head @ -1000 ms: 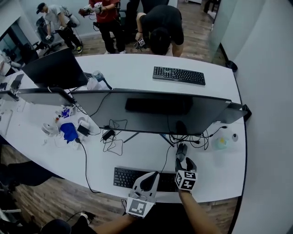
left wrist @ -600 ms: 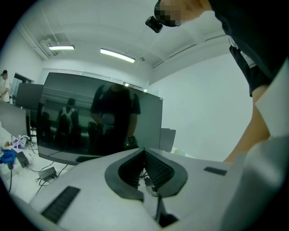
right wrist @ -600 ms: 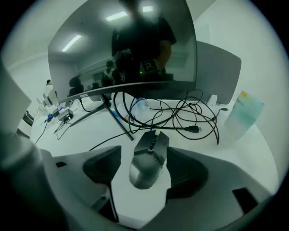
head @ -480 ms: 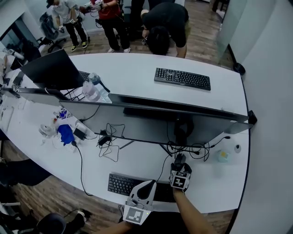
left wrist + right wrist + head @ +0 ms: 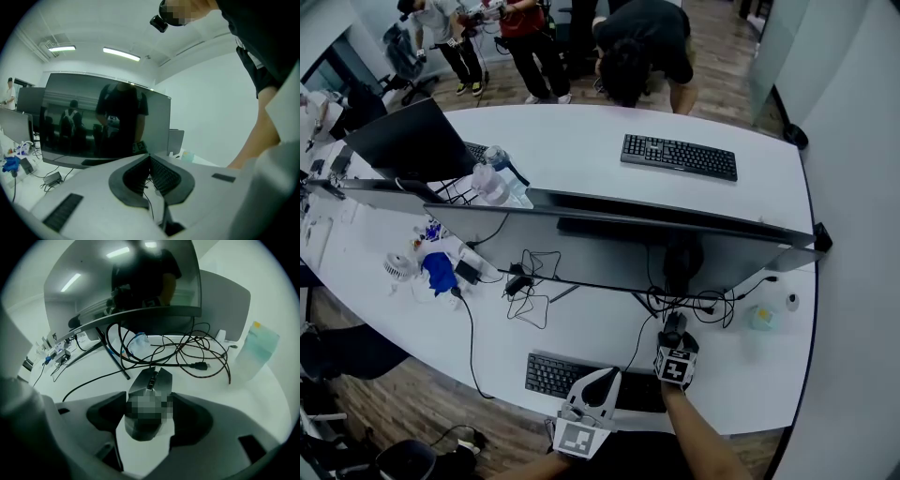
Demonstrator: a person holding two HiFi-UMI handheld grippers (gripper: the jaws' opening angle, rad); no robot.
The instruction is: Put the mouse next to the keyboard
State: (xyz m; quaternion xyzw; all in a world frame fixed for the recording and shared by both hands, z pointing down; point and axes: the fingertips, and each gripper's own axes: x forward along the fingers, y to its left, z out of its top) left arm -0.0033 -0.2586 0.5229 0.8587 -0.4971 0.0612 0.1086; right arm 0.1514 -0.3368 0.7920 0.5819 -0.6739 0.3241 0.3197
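We see a pale green, see-through bottle (image 5: 257, 350) standing upright on the white tabletop (image 5: 581, 323), to the right of the big monitor (image 5: 619, 244) and just beyond a tangle of black cables (image 5: 187, 352); what it holds we cannot tell. A second clear bottle (image 5: 497, 157) stands far off by a smaller dark screen (image 5: 408, 141), too small for us to judge its fill. The right gripper (image 5: 149, 401) tilts steeply down at the tabletop on a bare forearm (image 5: 703, 436) that reaches in from the lower edge. Its fingers (image 5: 105, 416) have just been opening and now stand released, with the dark mouse (image 5: 151, 380) lying flat on the tabletop between them, its nose toward the cables. In the head view the mouse sits just past the far right corner of the near keyboard (image 5: 558, 373), in front of the monitor stand. The left gripper (image 5: 150, 157) hangs nearly level over the keyboard's near edge, just beside the right one, pointing at the monitor. Its fingers are clenched together at the tips with nothing between them.
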